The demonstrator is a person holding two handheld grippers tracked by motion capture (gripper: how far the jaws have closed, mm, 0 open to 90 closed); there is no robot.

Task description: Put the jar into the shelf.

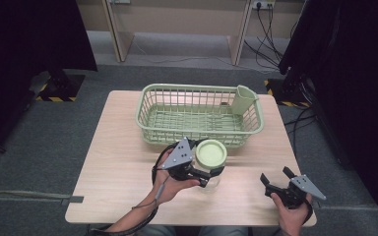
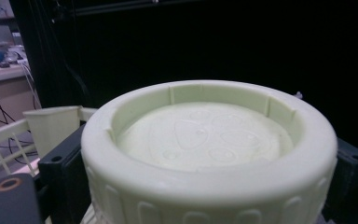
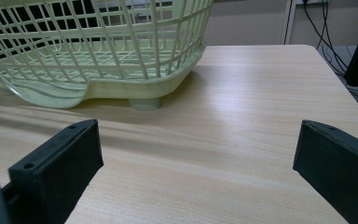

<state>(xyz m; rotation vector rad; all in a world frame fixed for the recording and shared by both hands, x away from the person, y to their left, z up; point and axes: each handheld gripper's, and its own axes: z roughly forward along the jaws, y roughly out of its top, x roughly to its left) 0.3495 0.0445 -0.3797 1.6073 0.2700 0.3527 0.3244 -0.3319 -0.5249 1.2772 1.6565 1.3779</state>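
Note:
A jar with a wide pale green lid (image 1: 211, 153) (image 2: 205, 135) is held just in front of the basket, near the table's middle. My left gripper (image 1: 203, 173) (image 2: 207, 172) is shut on it, its black jaws pressing both sides of the ribbed lid. Whether the jar rests on the table I cannot tell. My right gripper (image 1: 274, 175) (image 3: 196, 163) is open at the table's front right, low over the wood, with nothing between its jaws.
A light green slatted basket (image 1: 147, 120) (image 3: 121, 88) stands at the back middle of the wooden table (image 1: 118, 162) (image 3: 242, 107), with a small green cup-shaped holder (image 1: 243, 100) (image 2: 51, 123) in its right corner. Dark curtains and floor cables surround the table.

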